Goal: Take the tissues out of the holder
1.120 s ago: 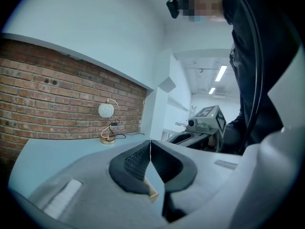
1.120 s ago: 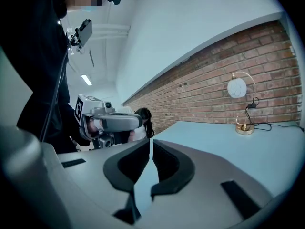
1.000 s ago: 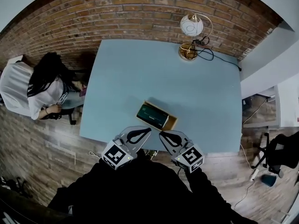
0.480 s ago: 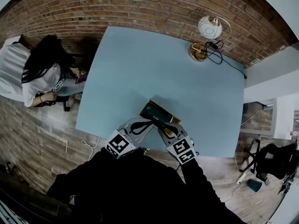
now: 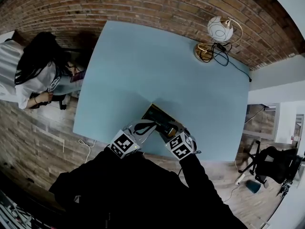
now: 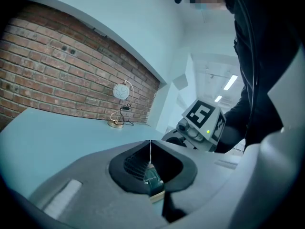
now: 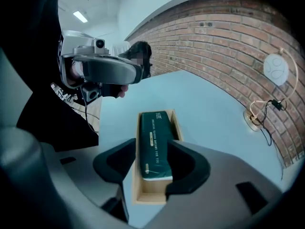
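Both hand-held grippers (image 5: 150,124) lowered; right (image 5: 169,130) opening above one tissue pack (image 7: 155,142), one holder (image 7: 148,194).

The head camera is looking almost straight down from high above the blue table (image 5: 143,66), with the left gripper (image 5: 151,124) and the right gripper (image 5: 169,131) near the bottom. The left gripper's camera is sitting low and looking across the table toward the brick wall (image 6: 57,66). The right gripper's camera is tilting down, very close over the wooden holder (image 7: 143,194). All three views are showing the round lamp (image 5: 220,30) and the holder.
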A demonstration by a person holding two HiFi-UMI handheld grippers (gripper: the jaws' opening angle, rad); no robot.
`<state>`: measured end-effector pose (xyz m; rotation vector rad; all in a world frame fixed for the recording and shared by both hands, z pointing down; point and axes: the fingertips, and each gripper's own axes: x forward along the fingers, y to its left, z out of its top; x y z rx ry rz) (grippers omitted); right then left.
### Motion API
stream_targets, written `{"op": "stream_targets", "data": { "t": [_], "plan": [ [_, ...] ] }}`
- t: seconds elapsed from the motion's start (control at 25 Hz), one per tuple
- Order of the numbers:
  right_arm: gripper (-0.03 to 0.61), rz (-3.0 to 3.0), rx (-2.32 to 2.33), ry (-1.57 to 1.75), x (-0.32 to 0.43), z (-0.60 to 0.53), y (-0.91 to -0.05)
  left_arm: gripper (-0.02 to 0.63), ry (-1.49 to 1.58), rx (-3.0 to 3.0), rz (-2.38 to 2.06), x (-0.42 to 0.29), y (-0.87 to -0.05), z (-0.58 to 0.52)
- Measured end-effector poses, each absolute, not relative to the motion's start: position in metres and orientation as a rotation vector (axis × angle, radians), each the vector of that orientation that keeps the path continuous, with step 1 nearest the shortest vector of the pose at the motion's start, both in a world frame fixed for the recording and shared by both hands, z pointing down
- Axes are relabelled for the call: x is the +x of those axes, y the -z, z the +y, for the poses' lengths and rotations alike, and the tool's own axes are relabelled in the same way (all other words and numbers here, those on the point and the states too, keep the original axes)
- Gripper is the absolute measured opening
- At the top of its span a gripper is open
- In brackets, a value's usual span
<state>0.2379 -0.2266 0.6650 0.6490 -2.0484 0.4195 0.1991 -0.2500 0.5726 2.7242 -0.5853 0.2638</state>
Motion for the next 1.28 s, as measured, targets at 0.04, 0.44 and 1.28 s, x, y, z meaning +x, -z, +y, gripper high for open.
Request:
{"op": "stream_targets", "data": {
  "t": [0.04, 0.44, 1.28],
  "plan": [
    [0.196, -2.031, 0.640, -0.415, 0.238, -0.228, -0.669, 0.009, -0.269, 2.722, -0.578, 0.199, -0.576, -0.251],
    [0.278, -1.917, 0.554, -0.405, 0.237, -0.235, -0.707, 0.009, -0.331, 2.732, -0.527, 0.202, -0.599, -0.263],
    [0.319, -1.839, 0.480, -0.447, 0.240, -0.242, -0.736, 0.009, -0.334, 2.715, -0.487, 0.195, -0.613, -0.272]
  ]
}}
